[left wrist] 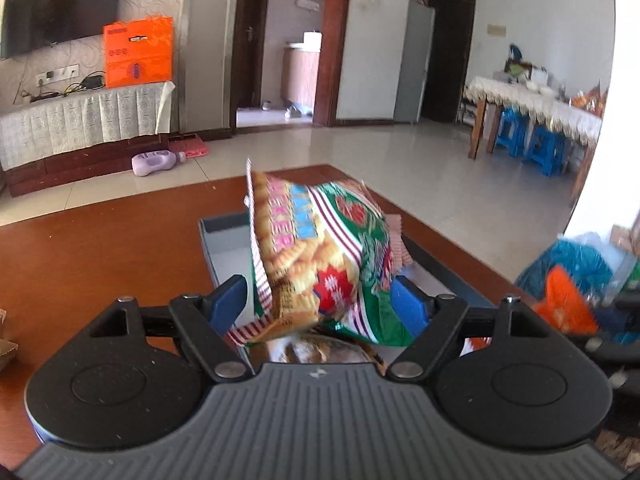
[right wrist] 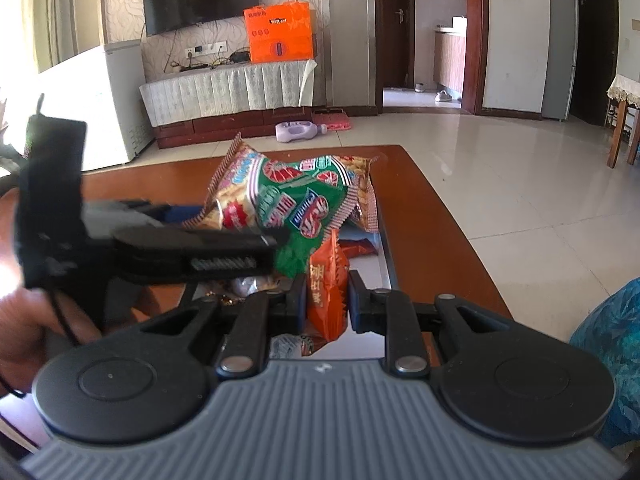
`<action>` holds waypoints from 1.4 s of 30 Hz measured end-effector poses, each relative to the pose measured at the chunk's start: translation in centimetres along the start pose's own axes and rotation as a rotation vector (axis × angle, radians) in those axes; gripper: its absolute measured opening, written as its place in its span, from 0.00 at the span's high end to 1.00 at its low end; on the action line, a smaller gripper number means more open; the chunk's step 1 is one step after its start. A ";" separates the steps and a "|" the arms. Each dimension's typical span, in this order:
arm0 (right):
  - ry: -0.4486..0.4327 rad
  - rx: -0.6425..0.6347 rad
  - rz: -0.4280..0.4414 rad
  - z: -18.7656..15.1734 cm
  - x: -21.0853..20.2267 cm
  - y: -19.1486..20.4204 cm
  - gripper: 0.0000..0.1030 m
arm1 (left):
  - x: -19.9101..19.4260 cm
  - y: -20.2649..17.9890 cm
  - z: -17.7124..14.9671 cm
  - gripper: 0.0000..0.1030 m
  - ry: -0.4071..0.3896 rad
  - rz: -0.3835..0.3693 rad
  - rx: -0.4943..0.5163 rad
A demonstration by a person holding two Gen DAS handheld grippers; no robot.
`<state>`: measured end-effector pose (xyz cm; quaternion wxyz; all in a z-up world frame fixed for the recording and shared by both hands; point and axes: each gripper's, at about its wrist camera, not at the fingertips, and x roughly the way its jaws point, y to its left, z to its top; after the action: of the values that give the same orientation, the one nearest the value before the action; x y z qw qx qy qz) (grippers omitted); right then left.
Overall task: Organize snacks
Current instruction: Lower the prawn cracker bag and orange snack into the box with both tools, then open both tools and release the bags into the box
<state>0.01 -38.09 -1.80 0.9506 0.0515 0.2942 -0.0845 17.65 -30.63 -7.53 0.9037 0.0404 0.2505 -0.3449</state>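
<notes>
**Big bag half let go over the tray, small packet pinched tight**

The left gripper (left wrist: 318, 300) has its 2 blue pads spread wide, with the big green and yellow snack bag (left wrist: 320, 252) standing crumpled between them. The left pad (left wrist: 228, 300) shows a clear gap to the bag; the right pad (left wrist: 408, 304) sits against or just beside the foil, and the blur there makes it hard to say which. I judge the bag is no longer clamped. It hangs over the grey tray (left wrist: 224, 240) on the brown table (left wrist: 100, 260), with other wrappers beneath it.

The right gripper (right wrist: 327, 300) is closed on a small orange packet (right wrist: 326, 292), held upright just above the near part of the tray, where more snacks lie.

Risks from here:

1. The big bag is tall, light and puffy. If it is released tilted, it could tip over the tray's wall and slide onto the table.
2. Its crimped edge may snag on the right pad as the left gripper draws away, dragging the bag out again.
3. The 2 grippers are close together; in the right wrist view the left one crosses just ahead. A hasty move could knock the orange packet or the bag.
4. The orange packet is pinched hard, so brittle contents could be crushed.
</notes>
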 end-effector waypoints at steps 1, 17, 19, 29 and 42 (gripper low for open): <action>0.010 0.000 0.001 0.0 0.2 0.0 0.78 | -0.3 0.2 0.2 0.21 -0.009 -0.001 -0.019; 0.072 0.023 0.056 0.0 2.4 0.2 0.77 | -1.3 -2.2 -0.6 0.33 0.005 -0.074 0.022; 0.069 0.032 0.061 0.1 2.6 0.4 0.77 | -1.8 -1.9 -0.6 0.31 0.001 -0.060 0.020; -0.023 0.091 0.081 0.9 2.4 0.8 0.77 | -4.2 -0.4 -0.1 0.23 -0.037 -0.019 -0.053; 0.073 0.019 -0.025 0.1 3.7 1.3 0.60 | -5.7 -0.2 -0.4 0.23 -0.027 0.024 0.002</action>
<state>3.35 -37.31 -3.73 0.9376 0.0600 0.3283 -0.0973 13.74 -27.21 -5.17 0.9110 0.0395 0.2374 -0.3347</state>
